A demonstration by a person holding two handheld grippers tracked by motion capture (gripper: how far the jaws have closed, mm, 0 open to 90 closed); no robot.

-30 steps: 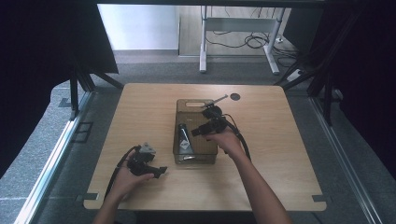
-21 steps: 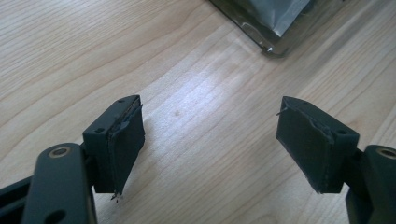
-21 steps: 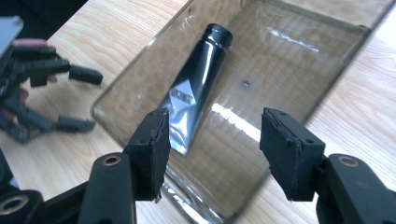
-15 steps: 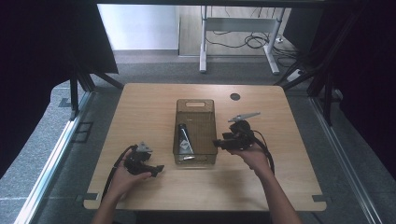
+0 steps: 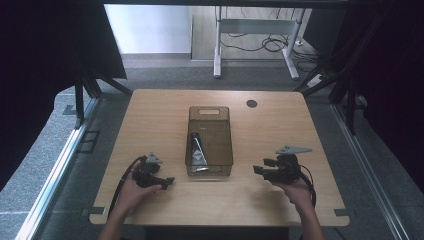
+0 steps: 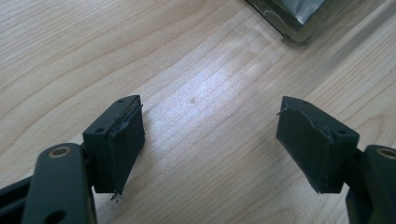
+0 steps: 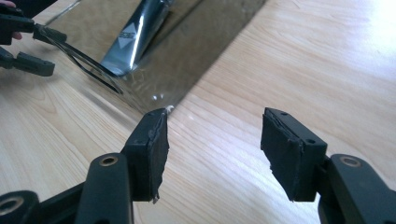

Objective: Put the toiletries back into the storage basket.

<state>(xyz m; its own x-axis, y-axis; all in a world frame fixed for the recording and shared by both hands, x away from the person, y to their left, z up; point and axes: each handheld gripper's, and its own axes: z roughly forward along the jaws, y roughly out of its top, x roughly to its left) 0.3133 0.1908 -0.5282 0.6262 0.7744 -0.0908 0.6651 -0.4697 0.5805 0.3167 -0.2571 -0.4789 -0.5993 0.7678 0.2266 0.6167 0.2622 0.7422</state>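
Smoked plastic bin (image 5: pixel 210 141) at frame centre holds 1 silver tube (image 5: pixel 198 150); left gripper (image 5: pixel 165 182) and right gripper (image 5: pixel 258 171) are held released beside it, right nearer.

Left gripper (image 5: pixel 167 181): held low in the left hand (image 5: pixel 131 192), jaws wide apart, nothing between them. Right gripper (image 5: pixel 260 170): held in the right hand (image 5: pixel 295 189), jaws likewise spread, empty, pointing toward the left gripper.
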